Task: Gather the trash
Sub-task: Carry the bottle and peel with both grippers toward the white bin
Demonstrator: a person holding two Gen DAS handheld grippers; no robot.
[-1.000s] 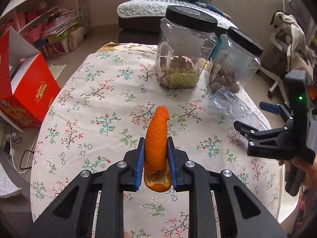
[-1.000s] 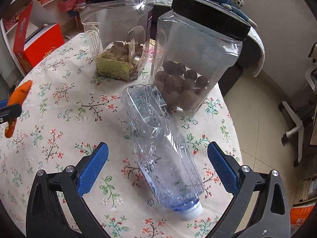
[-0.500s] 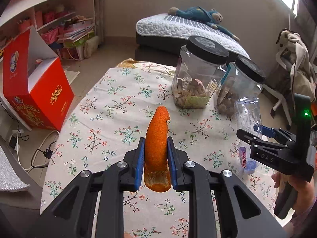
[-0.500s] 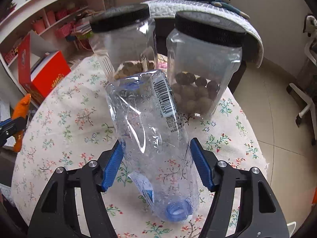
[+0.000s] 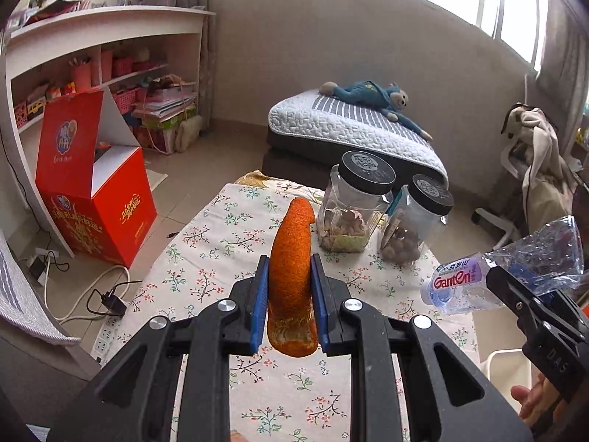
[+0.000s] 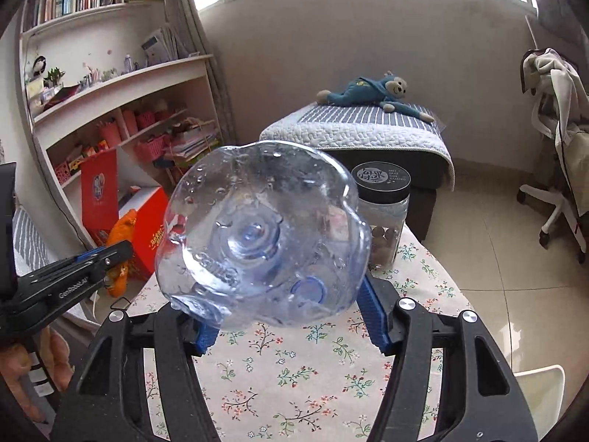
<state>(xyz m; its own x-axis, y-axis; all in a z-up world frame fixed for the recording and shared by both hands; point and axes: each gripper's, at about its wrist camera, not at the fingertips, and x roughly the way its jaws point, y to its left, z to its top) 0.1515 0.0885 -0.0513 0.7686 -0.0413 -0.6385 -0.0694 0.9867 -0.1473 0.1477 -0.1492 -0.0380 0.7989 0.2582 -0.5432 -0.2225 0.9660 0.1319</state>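
A curled strip of orange peel (image 5: 292, 258) stands upright between the blue pads of my left gripper (image 5: 289, 260), which is shut on it above the floral tablecloth (image 5: 206, 269). My right gripper (image 6: 287, 307) is still closing on a crumpled clear plastic bottle (image 6: 257, 235); its pads press the sides and the bottle's base faces the camera. In the left wrist view the bottle (image 5: 522, 269), with a pink label, hangs in the air at the right in the right gripper (image 5: 511, 291). The right wrist view has the left gripper (image 6: 110, 254) and peel (image 6: 123, 228) at the left.
Two black-lidded clear jars (image 5: 353, 206) (image 5: 419, 221) stand at the table's far end. An open red box (image 5: 95, 199) sits on the floor to the left, by cables and a power strip (image 5: 106, 302). A bed (image 5: 349, 129), shelves and a chair (image 6: 559, 147) lie beyond.
My right gripper closed on the bottle and lifted it off the table, tipping its base toward the camera. Both grippers rose and pulled back; the peel stays gripped.
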